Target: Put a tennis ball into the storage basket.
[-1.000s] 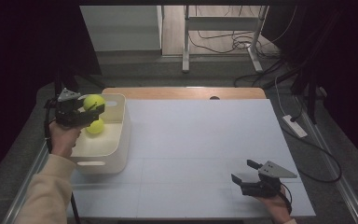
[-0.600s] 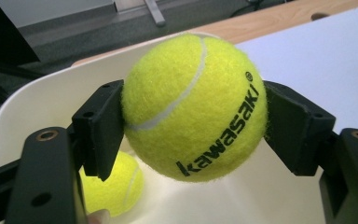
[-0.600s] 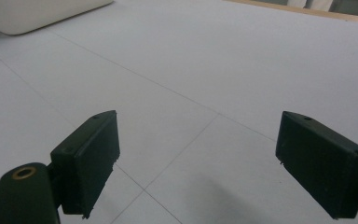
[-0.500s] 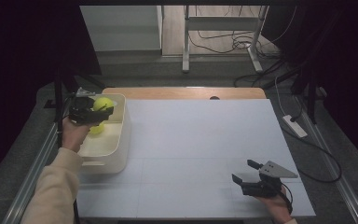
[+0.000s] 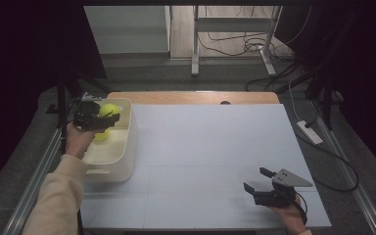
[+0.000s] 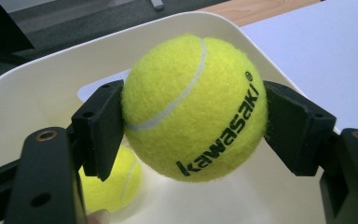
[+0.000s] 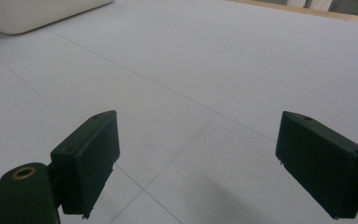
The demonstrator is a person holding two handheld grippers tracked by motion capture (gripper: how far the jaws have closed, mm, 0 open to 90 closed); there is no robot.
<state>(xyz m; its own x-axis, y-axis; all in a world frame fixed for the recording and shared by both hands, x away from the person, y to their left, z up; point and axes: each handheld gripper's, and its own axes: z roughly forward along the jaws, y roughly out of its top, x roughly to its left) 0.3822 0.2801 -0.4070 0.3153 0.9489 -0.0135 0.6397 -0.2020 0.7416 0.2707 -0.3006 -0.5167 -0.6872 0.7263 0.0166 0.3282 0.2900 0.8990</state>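
Dark floor and a tangle of cables fill the upper part of the high view, and below them we see our white worktop (image 5: 210,147) with a strip of bare wood along its far edge. At the left of that view a cream plastic tub (image 5: 122,147) sits on the worktop's left side, and our left claw (image 5: 108,117) hovers over its far end, clamped on a yellow tennis ball (image 5: 108,110). In the left gripper view the ball (image 6: 193,107) sits in the centre of the frame, squeezed between the two black pads (image 6: 100,128) at its left and right, with the word "kawasaki" printed in black across its lower right and a white seam curving over its upper left. The tub (image 6: 37,93) curves behind and beneath it, and a second tennis ball (image 6: 114,184) lies on the tub's floor at the lower left of that frame, below the held one and apart from it; in the high view this second ball (image 5: 102,135) peeks out just under the claw. At the lower right of the high view our right claw (image 5: 257,179) rests low over the bare worktop, well apart from the tub, its jaws spread wide and holding nothing. The right gripper view shows those pads (image 7: 88,161) standing far apart above the worktop (image 7: 205,84), with a corner of the tub (image 7: 37,11) at the upper left.
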